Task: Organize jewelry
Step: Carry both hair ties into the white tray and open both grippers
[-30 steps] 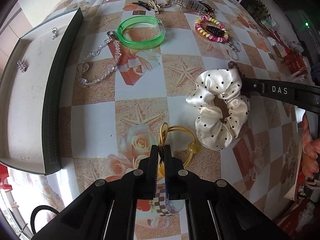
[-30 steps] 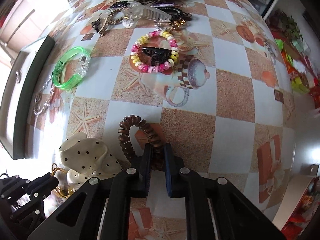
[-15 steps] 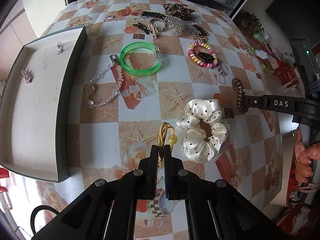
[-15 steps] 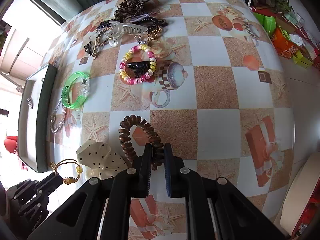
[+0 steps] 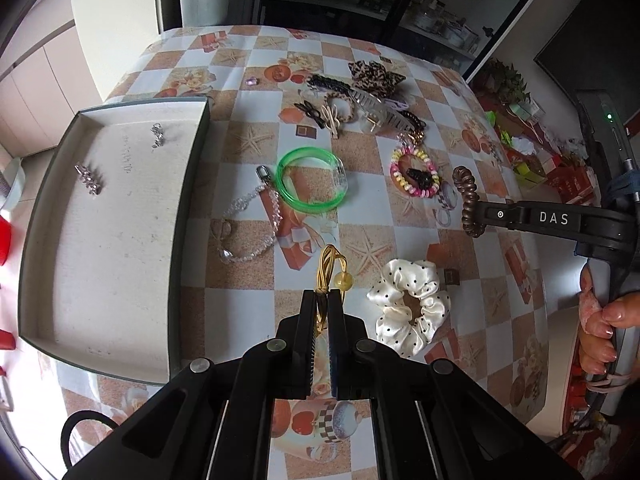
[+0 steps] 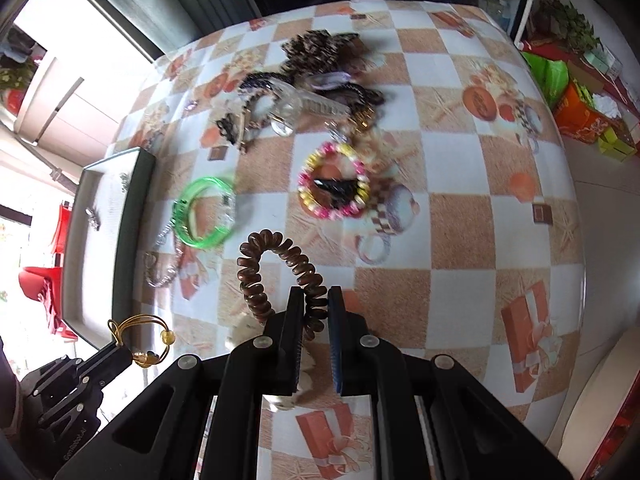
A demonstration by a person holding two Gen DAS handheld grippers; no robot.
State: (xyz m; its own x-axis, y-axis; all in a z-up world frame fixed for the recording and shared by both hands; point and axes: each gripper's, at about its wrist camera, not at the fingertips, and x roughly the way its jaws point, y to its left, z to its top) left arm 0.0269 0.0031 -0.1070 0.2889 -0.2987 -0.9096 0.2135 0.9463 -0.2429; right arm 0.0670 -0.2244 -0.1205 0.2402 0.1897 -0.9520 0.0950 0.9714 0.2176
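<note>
My left gripper (image 5: 321,296) is shut on a gold cord hair tie with a yellow bead (image 5: 334,268) and holds it up above the table. It also shows in the right wrist view (image 6: 140,332). My right gripper (image 6: 314,300) is shut on a brown spiral hair tie (image 6: 276,268), lifted off the table; it shows in the left wrist view (image 5: 468,200) too. A grey jewelry tray (image 5: 188,216) lies at the left with two small silver pieces (image 5: 88,178) in it. A white polka-dot scrunchie (image 5: 412,304) lies on the checked tablecloth below the grippers.
On the table lie a green bangle (image 5: 312,180), a crystal chain (image 5: 248,232), a pink and yellow bead bracelet (image 5: 414,174) and a heap of hair clips (image 5: 360,96) at the far side. Boxes and clutter (image 6: 580,92) stand beyond the right edge.
Both grippers have risen well above the table, each carrying its hair tie. The scrunchie stays on the table.
</note>
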